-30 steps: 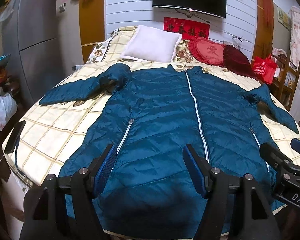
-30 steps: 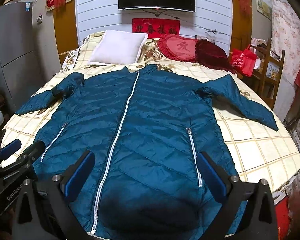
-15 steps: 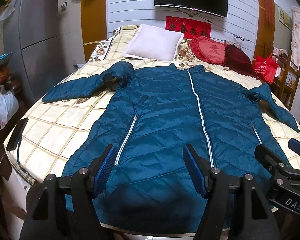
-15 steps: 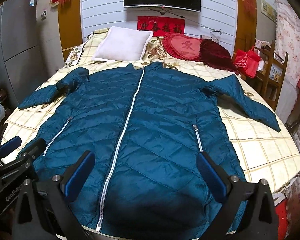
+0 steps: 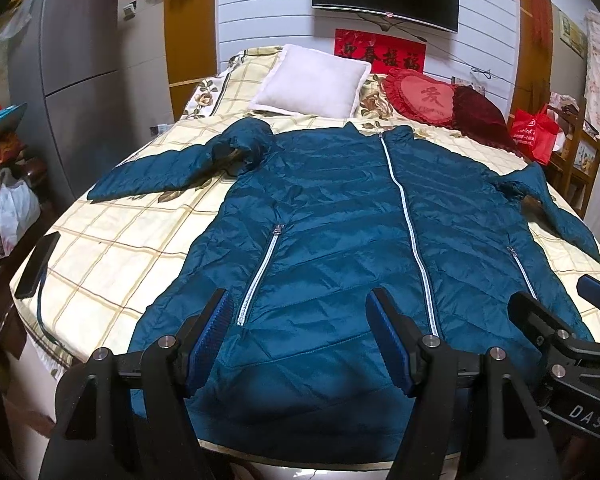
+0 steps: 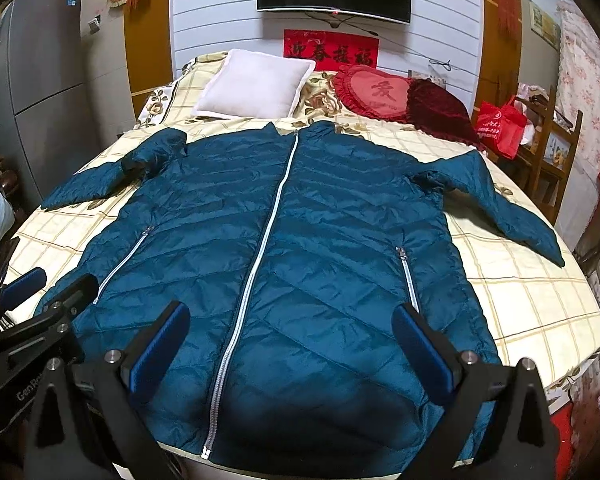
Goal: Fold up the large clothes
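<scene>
A large teal quilted jacket (image 5: 340, 216) (image 6: 300, 232) lies flat and zipped on the round bed, collar towards the pillows, both sleeves spread out to the sides. My left gripper (image 5: 300, 312) is open and empty above the hem, left of the centre zip. My right gripper (image 6: 292, 324) is open and empty above the hem, astride the centre zip. Each gripper shows at the edge of the other's view: the right one in the left wrist view (image 5: 560, 304), the left one in the right wrist view (image 6: 48, 288).
The bed (image 5: 112, 248) has a checked cream sheet. A white pillow (image 5: 312, 84) and red cushions (image 5: 424, 98) lie at its head. A grey fridge (image 5: 72, 64) stands left. A red bag (image 6: 500, 124) and a wooden chair (image 6: 556, 152) stand right. A black phone (image 5: 36, 266) lies at the bed's left edge.
Both grippers have pulled back and risen slightly, so the jacket's hem and the bed's front edge now show. The jacket has not moved.
</scene>
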Motion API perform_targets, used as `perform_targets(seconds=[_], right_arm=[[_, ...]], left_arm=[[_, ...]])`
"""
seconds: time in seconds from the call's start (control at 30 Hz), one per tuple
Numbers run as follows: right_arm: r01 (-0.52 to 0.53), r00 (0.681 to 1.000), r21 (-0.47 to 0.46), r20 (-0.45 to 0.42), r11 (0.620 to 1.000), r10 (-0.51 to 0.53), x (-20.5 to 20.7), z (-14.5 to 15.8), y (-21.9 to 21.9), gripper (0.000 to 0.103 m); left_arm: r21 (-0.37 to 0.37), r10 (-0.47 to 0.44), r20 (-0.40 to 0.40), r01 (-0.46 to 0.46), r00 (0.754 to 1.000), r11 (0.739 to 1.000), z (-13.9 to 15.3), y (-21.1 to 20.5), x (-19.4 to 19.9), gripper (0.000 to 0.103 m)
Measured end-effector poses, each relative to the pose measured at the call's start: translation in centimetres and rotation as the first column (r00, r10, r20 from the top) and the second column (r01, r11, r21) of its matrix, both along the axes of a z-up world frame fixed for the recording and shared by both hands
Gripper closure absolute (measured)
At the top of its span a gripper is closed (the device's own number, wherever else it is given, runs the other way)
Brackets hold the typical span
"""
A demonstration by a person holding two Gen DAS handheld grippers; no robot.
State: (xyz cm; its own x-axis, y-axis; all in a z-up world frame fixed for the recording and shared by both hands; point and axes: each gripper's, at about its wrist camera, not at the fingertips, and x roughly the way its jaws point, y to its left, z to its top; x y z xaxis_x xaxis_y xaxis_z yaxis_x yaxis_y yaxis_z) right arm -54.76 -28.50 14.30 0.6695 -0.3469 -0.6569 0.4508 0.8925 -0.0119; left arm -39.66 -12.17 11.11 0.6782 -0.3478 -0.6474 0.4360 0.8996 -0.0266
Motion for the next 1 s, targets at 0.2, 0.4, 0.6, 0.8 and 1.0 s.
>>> perform_targets(seconds=[0.2,0.4,0.6,0.8,1.0], right_arm=[[-0.009,1.0,-0.023,-0.02,1.0,0.009,0.18,-0.24,0.13,0.0],[-0.02,0.999,-0.017,-0.042,1.0,0.019,0.37,-0.27,0.15,0.0],[-0.021,0.999,-0.007,-0.045,1.0,0.021,0.46,-0.4,-0.04,0.0],[-0.02,0.999,-0.007,-0.039,1.0,0.019,0.48,-0.43,-0.03,0.0],[-0.018,0.999,0.003,-0.05,1.0,0.019,0.49,-0.48,-0.21,0.0]], left_arm=[[0.002,0.0,0.003,0.0,1.0,1.0,0.01,0.02,0.1,0.044],[0.001,0.001,-0.001,-0.001,1.0,1.0,-0.02,0.15,0.07,0.044],[0.003,0.001,-0.003,-0.001,1.0,1.0,-0.07,0.1,0.09,0.044],[0.003,0.001,-0.003,-0.001,1.0,1.0,-0.11,0.05,0.12,0.044],[0.003,0.0,-0.003,0.0,1.0,1.0,-0.15,0.03,0.15,0.044]])
